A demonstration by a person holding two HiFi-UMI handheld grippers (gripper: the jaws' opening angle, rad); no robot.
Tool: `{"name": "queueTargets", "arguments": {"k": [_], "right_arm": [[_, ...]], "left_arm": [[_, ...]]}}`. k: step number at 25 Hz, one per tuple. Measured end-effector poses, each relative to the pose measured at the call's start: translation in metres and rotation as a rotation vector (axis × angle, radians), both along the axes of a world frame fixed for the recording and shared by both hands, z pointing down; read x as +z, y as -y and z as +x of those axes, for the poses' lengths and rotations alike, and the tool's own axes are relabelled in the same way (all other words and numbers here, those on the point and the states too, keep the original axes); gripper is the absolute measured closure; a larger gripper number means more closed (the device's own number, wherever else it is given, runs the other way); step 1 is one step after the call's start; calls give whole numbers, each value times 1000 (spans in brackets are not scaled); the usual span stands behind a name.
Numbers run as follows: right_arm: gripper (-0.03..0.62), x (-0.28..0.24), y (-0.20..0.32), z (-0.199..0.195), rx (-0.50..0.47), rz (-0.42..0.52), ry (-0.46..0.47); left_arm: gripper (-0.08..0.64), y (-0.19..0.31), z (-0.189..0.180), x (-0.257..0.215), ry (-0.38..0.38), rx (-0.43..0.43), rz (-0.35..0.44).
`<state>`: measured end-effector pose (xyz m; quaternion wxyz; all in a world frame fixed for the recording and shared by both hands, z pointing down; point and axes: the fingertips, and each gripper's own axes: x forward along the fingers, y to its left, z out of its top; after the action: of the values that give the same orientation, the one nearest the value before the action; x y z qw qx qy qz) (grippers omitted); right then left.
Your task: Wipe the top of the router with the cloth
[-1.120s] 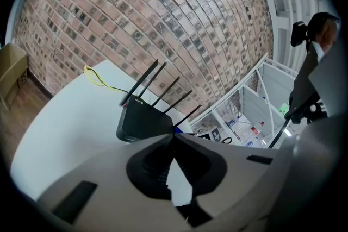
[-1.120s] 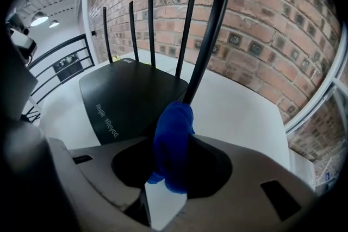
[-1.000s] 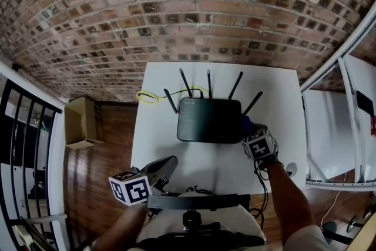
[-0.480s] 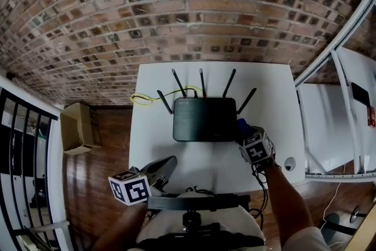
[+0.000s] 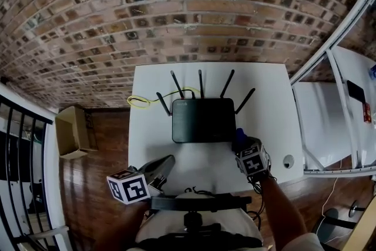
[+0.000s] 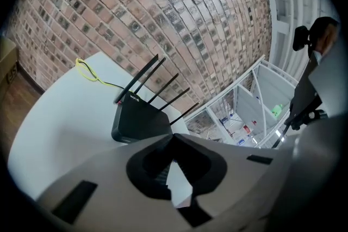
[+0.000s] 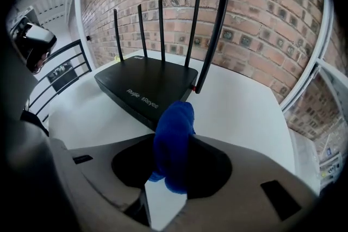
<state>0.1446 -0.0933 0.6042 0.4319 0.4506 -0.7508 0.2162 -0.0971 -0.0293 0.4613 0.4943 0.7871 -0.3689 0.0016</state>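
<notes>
White table (image 5: 270, 97) bears the router (image 5: 202, 120); right gripper (image 5: 242, 147) pinches half-hidden cloth (image 7: 173, 144), seemingly beside it; left gripper (image 5: 164, 164) closed.

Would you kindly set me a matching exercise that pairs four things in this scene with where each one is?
Things:
1. black router with five antennas
2. blue cloth
3. thin yellow cable
4. brown cardboard box

Places:
A. on the wooden floor, beside the table
B. in the middle of the white table
C. clamped between the right gripper's jaws
D. looped on the tabletop by the router's antenna side

Pairs: 1-B; 2-C; 3-D; 4-A.
</notes>
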Motion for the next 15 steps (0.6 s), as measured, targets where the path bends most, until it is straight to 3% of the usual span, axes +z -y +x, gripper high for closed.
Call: {"name": "queueTargets", "arguments": {"k": [15], "right_arm": [[449,9,-22,-32,212,-66,-29]], "left_arm": [[535,18,-42,6,-49,57,-11]]}}
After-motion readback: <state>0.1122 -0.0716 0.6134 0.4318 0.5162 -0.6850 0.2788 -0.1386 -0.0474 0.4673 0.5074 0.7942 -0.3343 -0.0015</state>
